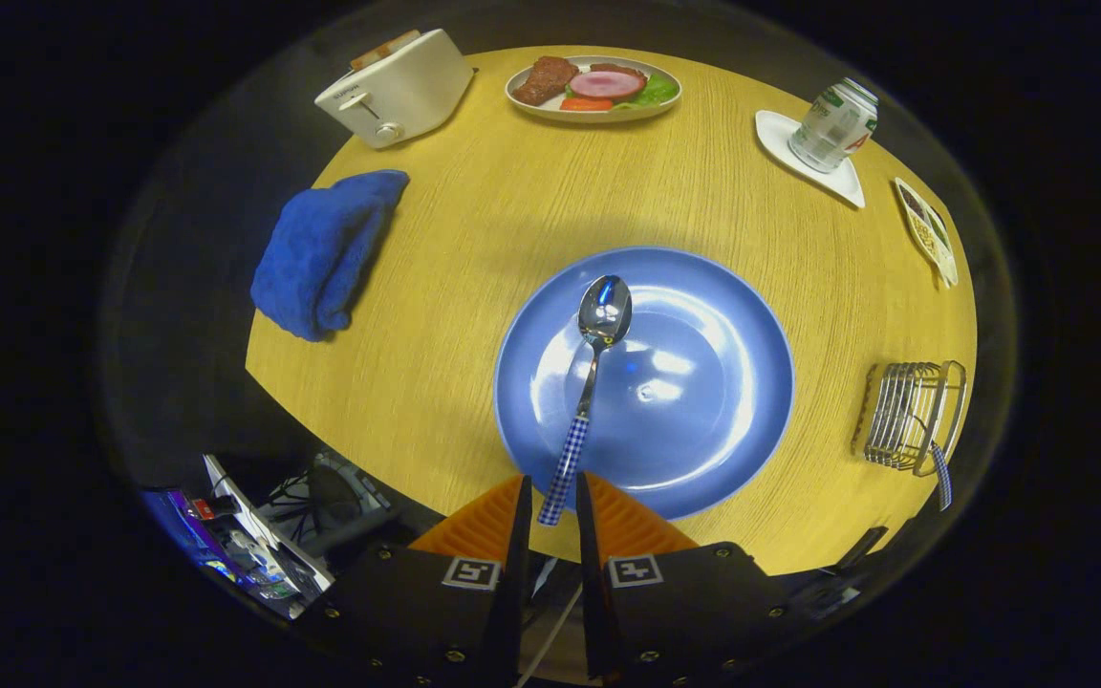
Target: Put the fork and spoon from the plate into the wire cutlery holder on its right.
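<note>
Tool astride checkered spoon handle, glossy blue plate.

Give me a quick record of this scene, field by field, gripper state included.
hand-held gripper: fingers either side of the spoon handle, contact unclear
spoon: bowl on blue plate, checked handle reaching past the near rim
wire cutlery holder: right of plate, a checked handle sticking out
far side: toaster, food plate, can on coaster
blue cloth: left of plate

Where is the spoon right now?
In the gripper view the spoon lies on the blue plate, its checked handle end between the gripper fingers, left of the wire cutlery holder.
</note>
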`<action>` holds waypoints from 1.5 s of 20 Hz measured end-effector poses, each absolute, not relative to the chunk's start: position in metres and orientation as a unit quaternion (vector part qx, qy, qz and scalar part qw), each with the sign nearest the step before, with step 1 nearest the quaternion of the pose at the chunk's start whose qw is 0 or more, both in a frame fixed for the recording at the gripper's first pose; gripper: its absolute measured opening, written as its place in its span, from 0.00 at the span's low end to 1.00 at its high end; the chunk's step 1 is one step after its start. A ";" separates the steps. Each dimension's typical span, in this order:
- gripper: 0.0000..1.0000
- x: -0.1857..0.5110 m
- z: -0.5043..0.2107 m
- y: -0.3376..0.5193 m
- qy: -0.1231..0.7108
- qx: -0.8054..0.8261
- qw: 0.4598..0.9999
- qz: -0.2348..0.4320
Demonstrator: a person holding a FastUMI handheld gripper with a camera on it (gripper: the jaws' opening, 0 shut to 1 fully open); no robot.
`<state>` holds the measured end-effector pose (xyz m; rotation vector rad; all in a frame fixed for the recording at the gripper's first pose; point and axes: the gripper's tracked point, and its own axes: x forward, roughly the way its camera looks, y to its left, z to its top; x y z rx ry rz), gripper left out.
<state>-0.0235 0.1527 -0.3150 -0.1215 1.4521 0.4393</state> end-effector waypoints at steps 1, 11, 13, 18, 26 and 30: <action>0.27 -0.024 -0.321 0.152 0.661 -0.056 0.723 0.194; 0.27 -0.024 -0.360 0.156 0.684 -0.046 0.708 0.168; 0.27 -0.023 -0.364 0.154 0.686 -0.050 0.707 0.164; 0.16 -0.018 -0.368 0.141 0.687 -0.076 0.702 0.168; 0.03 -0.010 -0.334 0.084 0.686 -0.171 0.677 0.202; 0.03 -0.007 -0.320 0.060 0.694 -0.173 0.671 0.195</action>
